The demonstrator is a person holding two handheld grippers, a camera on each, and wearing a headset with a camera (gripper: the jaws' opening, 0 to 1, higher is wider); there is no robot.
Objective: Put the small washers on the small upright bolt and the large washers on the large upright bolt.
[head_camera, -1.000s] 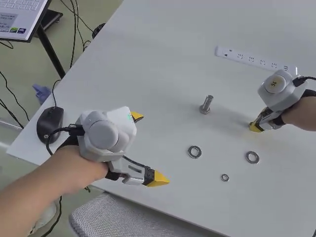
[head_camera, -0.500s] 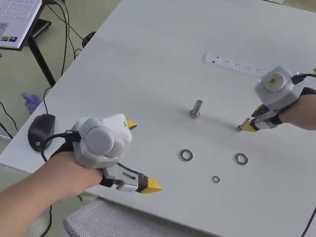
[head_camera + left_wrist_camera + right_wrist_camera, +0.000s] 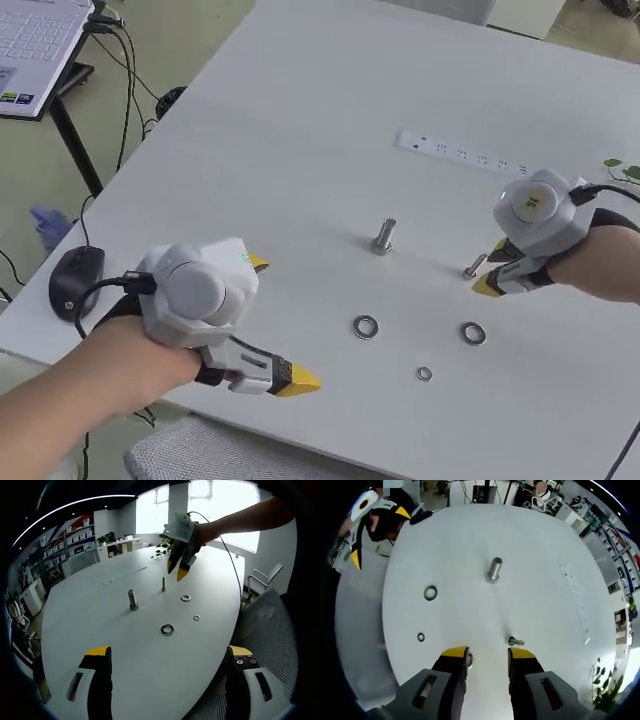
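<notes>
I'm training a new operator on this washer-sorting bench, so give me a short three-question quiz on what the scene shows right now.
1. True or false: a washer already sits on the large steel upright bolt.
2. The left tongs are: A) open and empty; B) shut on a washer; C) shut on a bolt.
3. How many flat steel ring washers lie loose on the white table, and of what sizes?

Key: 1 false. 2 A. 3 three: two large, one small.
</notes>
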